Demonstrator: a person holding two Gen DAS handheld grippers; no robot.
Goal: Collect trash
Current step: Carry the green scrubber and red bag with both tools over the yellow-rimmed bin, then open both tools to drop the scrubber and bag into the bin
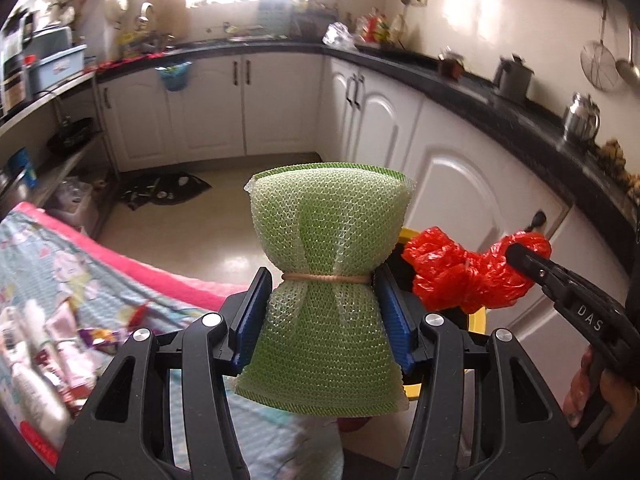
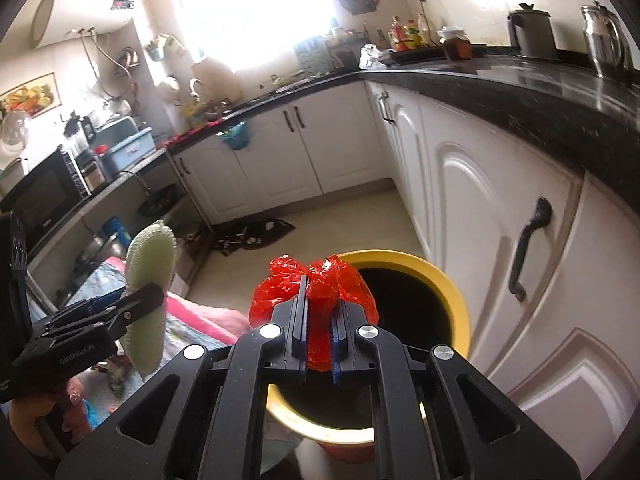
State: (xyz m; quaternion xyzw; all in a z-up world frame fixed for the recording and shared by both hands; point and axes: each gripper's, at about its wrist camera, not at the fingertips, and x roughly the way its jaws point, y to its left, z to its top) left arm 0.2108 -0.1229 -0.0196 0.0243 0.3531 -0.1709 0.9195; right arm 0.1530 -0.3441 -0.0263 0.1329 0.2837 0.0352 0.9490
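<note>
Sponge [image 1: 326, 280] upright in left hand-held gripper [image 1: 326, 280], red bag [image 2: 316, 300] pinched in right [image 2: 320, 320]

the sponge [image 1: 326, 276] wears a rough, pale green plastic mesh, cinched by a rubber band [image 1: 326, 278]. the red bag [image 2: 320, 296] is thin, crinkled, glossy plastic. the bin [image 2: 448, 284] has a smooth yellow plastic rim. the counter [image 2: 520, 92] is dark polished stone, speckled. cabinet doors [image 2: 480, 208] look white, satin-smooth. the floor [image 1: 224, 240] shines. both grippers are matt black plastic.
</note>
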